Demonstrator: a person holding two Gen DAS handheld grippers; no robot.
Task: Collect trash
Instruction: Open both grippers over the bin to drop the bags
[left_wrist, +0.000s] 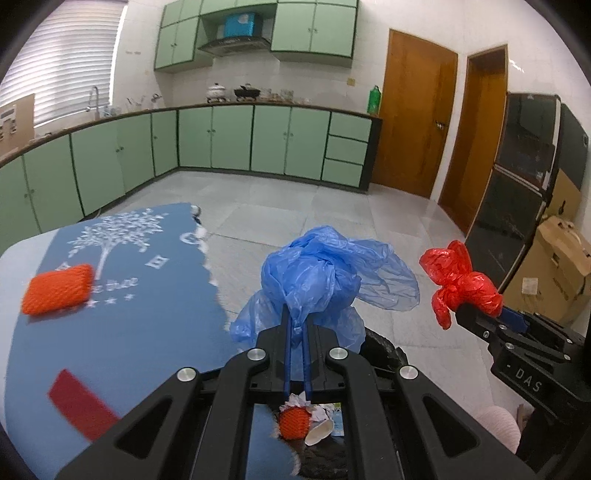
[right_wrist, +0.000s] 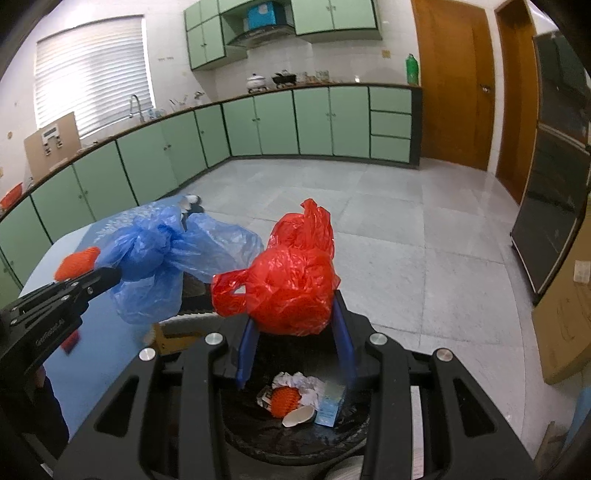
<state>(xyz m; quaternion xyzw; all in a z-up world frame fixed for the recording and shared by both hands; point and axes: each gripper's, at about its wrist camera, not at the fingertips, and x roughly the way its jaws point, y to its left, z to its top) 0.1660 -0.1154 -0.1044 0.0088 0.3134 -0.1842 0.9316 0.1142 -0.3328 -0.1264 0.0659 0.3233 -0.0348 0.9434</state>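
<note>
This is a home kitchen. An L-shaped worktop runs along the walls over pale green cupboards, and on that worktop sit a tap below the window blind, pots on a stove under an extractor hood, and a green bottle at its far end. More green cupboards hang above the worktop, wooden doors stand past its far end, and the floor before it is pale tile.

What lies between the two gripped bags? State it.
Nothing touches between the blue bag and red bag; in the right wrist view, only the black bin's rim shows behind the gap.
</note>
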